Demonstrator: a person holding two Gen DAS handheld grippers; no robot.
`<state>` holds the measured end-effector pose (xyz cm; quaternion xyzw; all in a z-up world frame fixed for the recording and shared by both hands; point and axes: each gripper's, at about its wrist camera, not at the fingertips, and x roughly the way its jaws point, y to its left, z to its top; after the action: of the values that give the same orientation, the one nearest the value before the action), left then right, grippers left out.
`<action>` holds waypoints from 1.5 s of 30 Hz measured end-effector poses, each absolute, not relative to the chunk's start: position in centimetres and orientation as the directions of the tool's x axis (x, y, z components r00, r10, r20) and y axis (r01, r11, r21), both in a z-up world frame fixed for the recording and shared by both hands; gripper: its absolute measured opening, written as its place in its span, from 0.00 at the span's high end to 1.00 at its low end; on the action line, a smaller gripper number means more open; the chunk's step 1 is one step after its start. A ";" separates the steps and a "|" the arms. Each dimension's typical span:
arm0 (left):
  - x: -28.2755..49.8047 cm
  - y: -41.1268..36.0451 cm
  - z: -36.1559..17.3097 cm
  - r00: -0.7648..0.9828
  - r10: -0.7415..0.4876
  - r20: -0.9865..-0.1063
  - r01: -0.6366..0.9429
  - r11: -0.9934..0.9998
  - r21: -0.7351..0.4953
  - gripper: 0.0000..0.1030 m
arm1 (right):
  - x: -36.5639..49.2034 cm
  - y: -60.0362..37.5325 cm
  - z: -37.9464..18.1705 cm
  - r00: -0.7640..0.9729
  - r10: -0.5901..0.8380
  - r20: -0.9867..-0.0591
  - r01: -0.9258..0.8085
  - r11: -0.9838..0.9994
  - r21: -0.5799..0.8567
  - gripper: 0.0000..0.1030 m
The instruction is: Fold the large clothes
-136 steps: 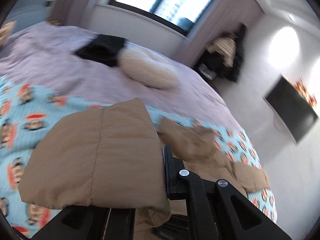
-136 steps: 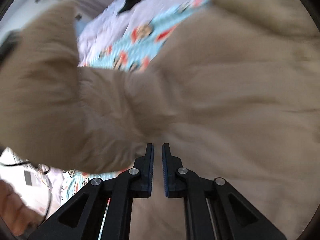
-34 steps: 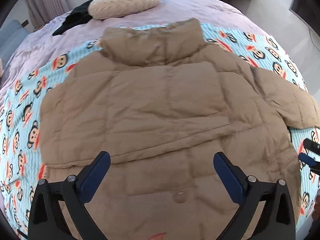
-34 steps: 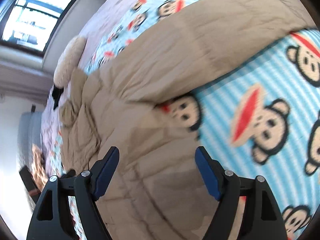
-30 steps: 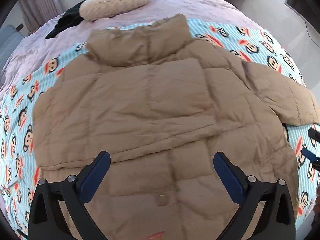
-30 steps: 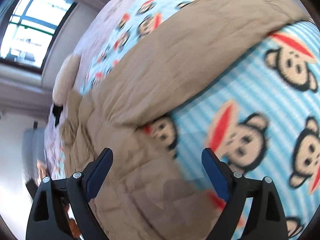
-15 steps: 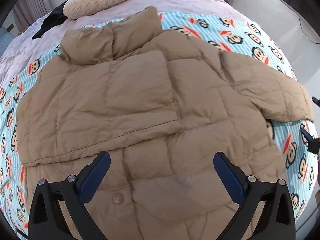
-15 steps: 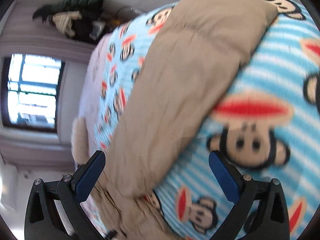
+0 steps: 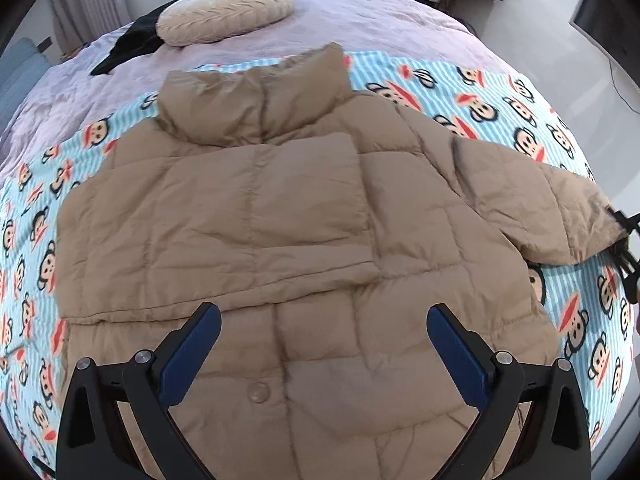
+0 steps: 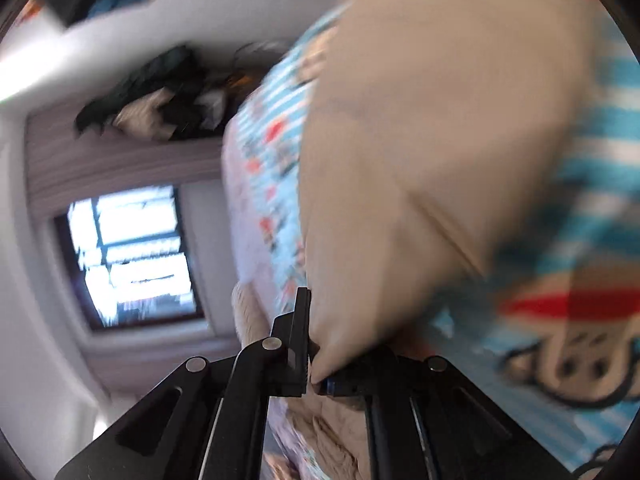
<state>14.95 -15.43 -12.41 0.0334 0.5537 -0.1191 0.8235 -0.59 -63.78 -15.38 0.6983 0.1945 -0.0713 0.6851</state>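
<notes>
Jacket (image 9: 280, 220) lies flat, collar away, on a monkey-print blanket (image 9: 500, 96) on a bed (image 9: 360, 12). Right gripper (image 10: 316, 360) pinches its sleeve cuff (image 10: 420, 160) at the blanket's edge. Left gripper (image 9: 324, 352) hovers wide open above the hem, holding nothing.

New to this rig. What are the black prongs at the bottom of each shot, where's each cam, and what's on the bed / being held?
No robot here: a person holds a two-finger tool in each hand, each with a fisheye camera looking along its fingers. The left view shows the left tool open, holding nothing, above a tan puffer jacket spread on a monkey-print blanket over a lilac bedspread, with a cream pillow and a dark garment beyond. The blurry right view shows the right tool shut on the jacket's sleeve, at its cuff end.
</notes>
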 end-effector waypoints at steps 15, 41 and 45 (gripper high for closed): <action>15.7 -5.0 -12.1 0.422 -0.086 -0.902 0.033 0.996 -0.080 0.00 | 15.5 -34.4 -3.2 0.680 0.429 -0.595 -0.039 0.831 0.555 0.94; 17.9 1.3 -14.8 0.414 -0.215 -0.885 0.013 0.973 -0.230 0.00 | 13.9 -31.3 -13.4 0.580 0.348 -0.736 0.342 0.716 0.608 0.39; 18.5 2.7 -13.9 0.435 -0.257 -0.863 0.028 0.962 -0.272 0.00 | 15.0 -32.9 -13.6 0.623 0.342 -0.704 0.394 0.640 0.660 0.96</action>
<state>18.48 2.74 -13.93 -0.1088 0.5246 -0.0848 0.8401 14.97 -32.94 -13.57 0.4238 0.4341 -0.0163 0.7948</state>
